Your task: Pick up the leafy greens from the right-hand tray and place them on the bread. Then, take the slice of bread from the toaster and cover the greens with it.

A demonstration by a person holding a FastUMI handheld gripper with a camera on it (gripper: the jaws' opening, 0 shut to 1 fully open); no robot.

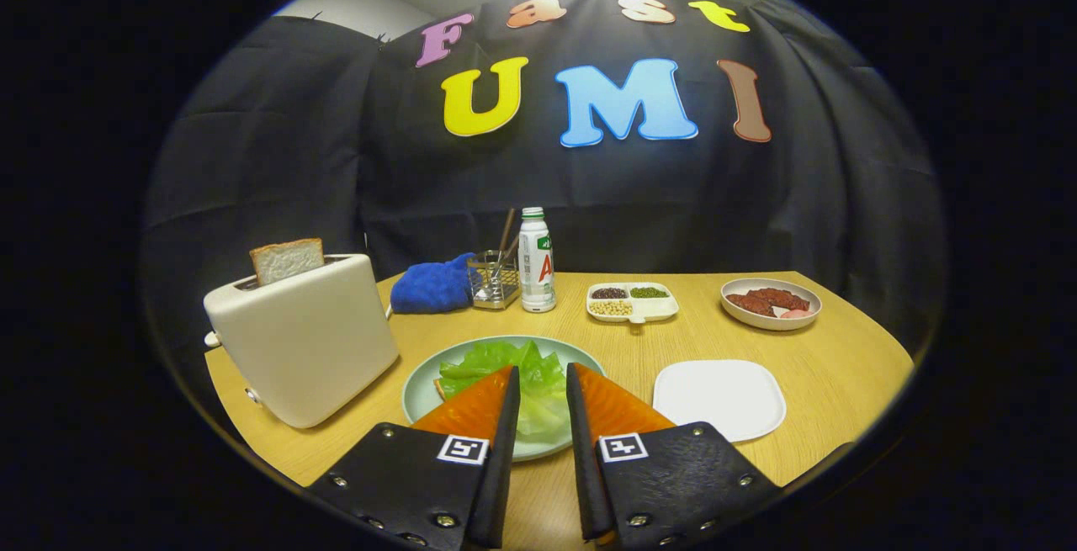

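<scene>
Crinkly greens [522,383] btwn parted claw [541,374] fingers

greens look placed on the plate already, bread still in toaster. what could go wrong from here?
1. The gripper hangs low over the leafy greens, fingers slightly apart and gripping nothing; pulling away could drag a leaf off the green plate.
2. The bread slice sticks only partly out of the toaster; a shallow pinch may slip or tear it.
3. The greens mound unevenly, so the top slice may sit tilted.
</scene>
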